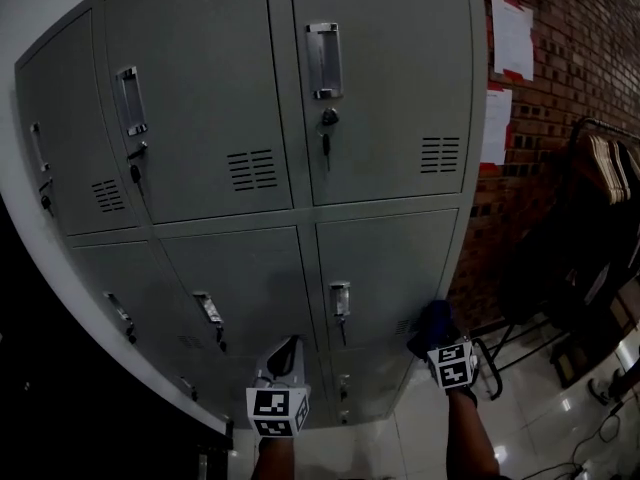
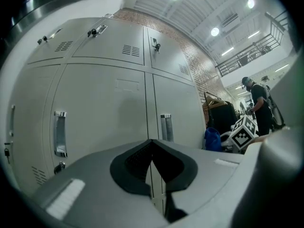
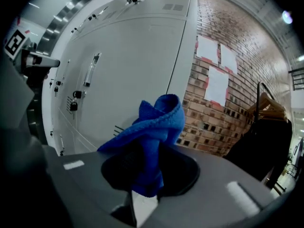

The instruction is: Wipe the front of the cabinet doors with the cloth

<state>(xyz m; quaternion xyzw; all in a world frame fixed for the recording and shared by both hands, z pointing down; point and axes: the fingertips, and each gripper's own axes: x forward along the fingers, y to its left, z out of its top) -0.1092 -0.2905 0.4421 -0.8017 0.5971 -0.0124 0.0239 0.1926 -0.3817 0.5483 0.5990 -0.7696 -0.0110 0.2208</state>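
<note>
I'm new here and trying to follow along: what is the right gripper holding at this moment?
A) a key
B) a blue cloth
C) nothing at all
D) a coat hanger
B: in the right gripper view, the right gripper is shut on a bunched blue cloth that sticks up between its jaws, in front of the grey cabinet.

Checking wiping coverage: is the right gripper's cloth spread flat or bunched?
Bunched: the blue cloth stands in a folded clump, clamped in the right gripper.
</note>
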